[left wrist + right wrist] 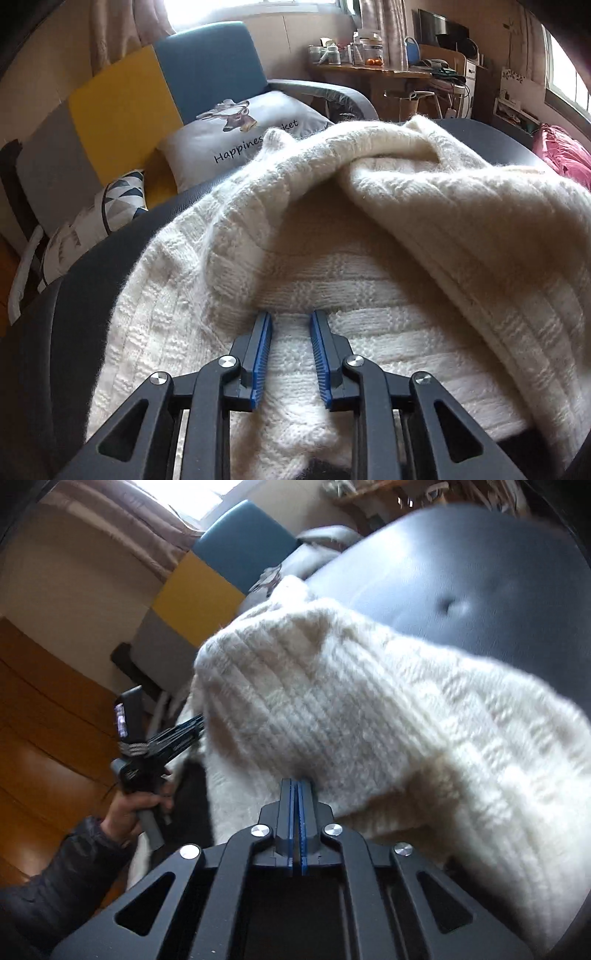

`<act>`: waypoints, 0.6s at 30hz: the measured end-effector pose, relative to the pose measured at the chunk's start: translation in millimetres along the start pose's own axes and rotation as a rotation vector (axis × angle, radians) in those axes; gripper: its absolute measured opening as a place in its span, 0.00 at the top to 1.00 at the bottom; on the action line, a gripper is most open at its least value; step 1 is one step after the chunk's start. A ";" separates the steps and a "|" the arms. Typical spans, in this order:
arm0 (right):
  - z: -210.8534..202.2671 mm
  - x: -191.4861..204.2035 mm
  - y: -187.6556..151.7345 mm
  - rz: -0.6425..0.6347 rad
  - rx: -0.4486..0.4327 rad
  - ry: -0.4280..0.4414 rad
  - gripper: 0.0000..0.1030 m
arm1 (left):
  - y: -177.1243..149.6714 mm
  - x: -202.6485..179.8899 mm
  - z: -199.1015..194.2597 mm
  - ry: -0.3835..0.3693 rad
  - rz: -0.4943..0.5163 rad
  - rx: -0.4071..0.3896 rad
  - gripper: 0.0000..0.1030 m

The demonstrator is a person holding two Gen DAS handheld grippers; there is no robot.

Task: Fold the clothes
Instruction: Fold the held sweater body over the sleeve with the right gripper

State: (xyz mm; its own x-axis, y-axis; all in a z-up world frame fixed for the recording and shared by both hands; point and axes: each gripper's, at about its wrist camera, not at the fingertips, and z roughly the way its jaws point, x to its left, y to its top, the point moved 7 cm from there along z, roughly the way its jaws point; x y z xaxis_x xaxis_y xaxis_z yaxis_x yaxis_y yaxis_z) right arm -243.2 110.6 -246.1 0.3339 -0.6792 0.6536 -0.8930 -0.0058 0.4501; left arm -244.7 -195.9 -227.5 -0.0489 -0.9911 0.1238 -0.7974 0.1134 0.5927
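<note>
Up close in the left wrist view, a cream cable-knit sweater (388, 229) fills the centre and right of the frame, thick and fuzzy, one layer folded over in a soft ridge across a dark padded seat (85, 295). The left gripper (291, 325) at bottom centre has its blue ribbed pads partly apart with a strip of knit lying between them; whether they pinch it I cannot tell. A printed grey cushion (240, 136) and a yellow-and-blue sofa back (147, 92) sit upper left, a cluttered wooden desk (373, 74) at upper right. In the right wrist view, the right gripper (297, 786) is fully closed on the sweater's fuzzy edge, while a hand (127, 808) in a dark sleeve grips the other tool at lower left.
</note>
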 end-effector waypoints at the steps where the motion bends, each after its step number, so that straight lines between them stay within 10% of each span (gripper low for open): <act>1: -0.9 1.9 1.8 -0.011 -0.013 -0.014 0.98 | -0.2 2.1 -0.3 -0.016 -0.019 0.001 0.79; 8: -24.4 30.4 15.6 -0.190 -0.060 -0.134 1.00 | -0.3 8.6 -1.7 -0.058 -0.060 0.002 0.78; 11: -30.6 36.3 16.0 -0.108 -0.015 0.004 0.98 | -1.6 9.7 -2.5 -0.062 -0.064 0.003 0.78; 18: -39.9 6.4 -9.6 0.104 -0.001 0.089 0.61 | -1.2 10.7 -1.4 -0.064 -0.067 0.000 0.78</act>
State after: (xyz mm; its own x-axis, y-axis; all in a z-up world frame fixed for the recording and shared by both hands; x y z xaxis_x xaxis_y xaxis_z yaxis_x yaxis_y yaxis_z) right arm -220.5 135.6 -221.9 0.2646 -0.6082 0.7484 -0.9241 0.0620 0.3771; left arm -243.4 -206.6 -225.8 -0.0335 -0.9989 0.0326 -0.8005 0.0463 0.5976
